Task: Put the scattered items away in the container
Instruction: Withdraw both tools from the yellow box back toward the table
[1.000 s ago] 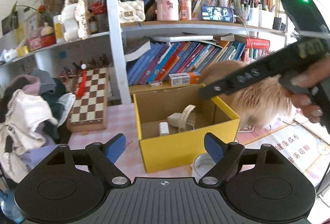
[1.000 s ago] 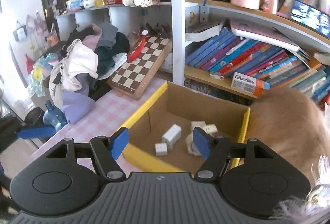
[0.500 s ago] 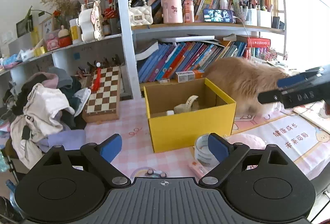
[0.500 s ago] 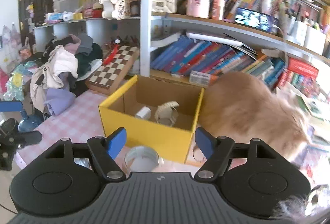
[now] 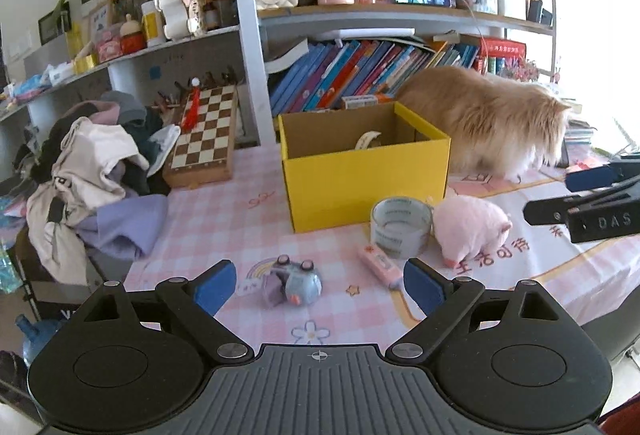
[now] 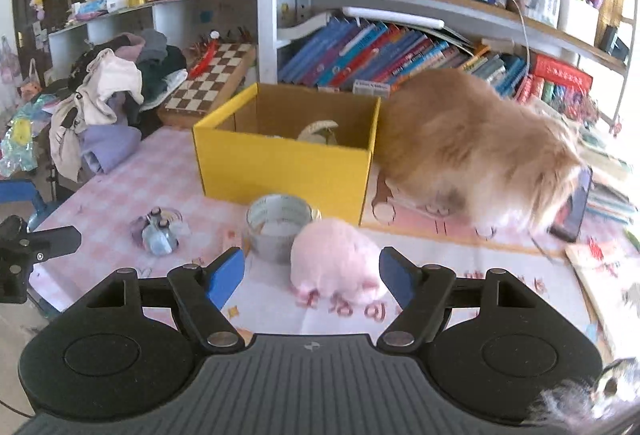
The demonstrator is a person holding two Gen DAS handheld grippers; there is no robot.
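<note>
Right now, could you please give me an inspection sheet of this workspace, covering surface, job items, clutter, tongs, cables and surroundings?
Surface: pink checked tablecloth, printed mat at its right.
Job's things: yellow box open, a strap-like item inside; tape roll, pink plush pig, pink tube and small blue toy lie outside it.
Clutter: clothes pile, chessboard.
Tongs: left tongs open, empty; right tongs open, just widening, the pig ahead between the tips, untouched.
Cables: one white cable hanging from the shelf.
Surroundings: bookshelves; fluffy tan animal beside the box.
</note>
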